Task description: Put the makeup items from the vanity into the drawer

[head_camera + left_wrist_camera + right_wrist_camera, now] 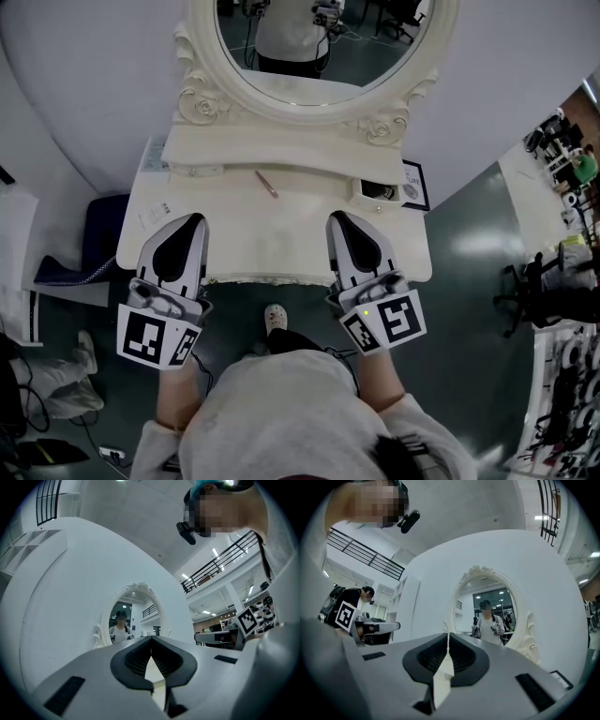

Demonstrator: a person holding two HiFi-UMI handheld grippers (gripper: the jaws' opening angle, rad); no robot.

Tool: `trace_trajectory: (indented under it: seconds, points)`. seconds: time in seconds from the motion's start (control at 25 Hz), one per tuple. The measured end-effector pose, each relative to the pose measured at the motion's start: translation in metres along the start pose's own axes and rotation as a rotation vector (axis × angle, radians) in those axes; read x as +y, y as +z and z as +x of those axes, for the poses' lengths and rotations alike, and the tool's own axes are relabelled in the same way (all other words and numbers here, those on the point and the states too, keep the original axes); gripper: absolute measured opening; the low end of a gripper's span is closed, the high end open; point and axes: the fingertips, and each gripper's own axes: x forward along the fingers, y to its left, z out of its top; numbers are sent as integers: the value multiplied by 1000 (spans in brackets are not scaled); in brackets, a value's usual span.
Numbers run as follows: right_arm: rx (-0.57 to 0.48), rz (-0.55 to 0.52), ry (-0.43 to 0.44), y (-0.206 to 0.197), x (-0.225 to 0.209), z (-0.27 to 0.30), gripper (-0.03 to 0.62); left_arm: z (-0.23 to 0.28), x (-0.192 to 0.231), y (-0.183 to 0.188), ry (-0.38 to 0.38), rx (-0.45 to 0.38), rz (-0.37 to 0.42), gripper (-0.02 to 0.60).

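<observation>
The left gripper (192, 221) and right gripper (339, 219) hung side by side over the near edge of the vanity (272, 239). Each had its jaws pressed together on nothing, probably poised for the drawer, which no view showed open. The makeup pencil (267, 184) lay beyond them on the white top, below the oval mirror (309, 92). A grey floor (469, 234) surrounded it.
</observation>
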Motion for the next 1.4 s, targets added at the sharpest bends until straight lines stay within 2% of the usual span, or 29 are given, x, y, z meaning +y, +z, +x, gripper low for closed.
trace_trajectory:
  seconds: [0.4, 0.76, 1.4]
  points:
    - [10, 9, 63, -9, -40, 46, 25, 46, 13, -10, 49, 2, 8, 15]
    - [70, 20, 135, -37, -65, 91, 25, 70, 26, -19, 114, 17, 33, 15]
    - [364, 65, 237, -145, -80, 146, 25, 94, 54, -41, 211, 57, 38, 15]
